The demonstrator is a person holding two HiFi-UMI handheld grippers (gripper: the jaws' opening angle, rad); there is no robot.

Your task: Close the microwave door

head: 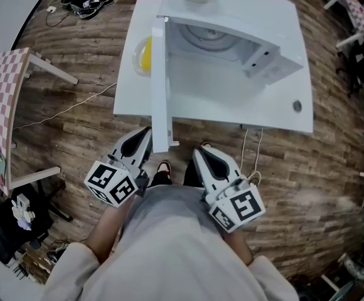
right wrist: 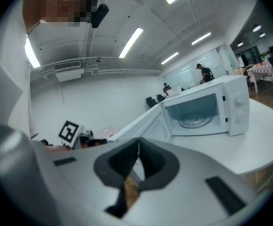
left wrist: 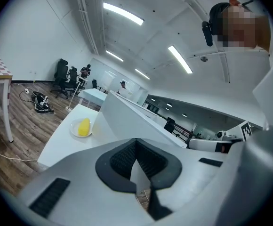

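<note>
Your left gripper (head: 143, 135), clenched empty, hangs beside the door (head: 160, 86), at its free edge; your right gripper (head: 202, 152) is clenched too. Press the door's outer face near that edge, swinging it steadily toward the microwave (head: 232, 36).

The white microwave (head: 232, 36) sits on the white desk (head: 232, 108) in the upper middle of the head view. Its door (head: 160, 80) stands wide open, swung out edge-on toward the lower frame. The cavity is exposed, showing the round glass turntable (head: 204, 36).
</note>
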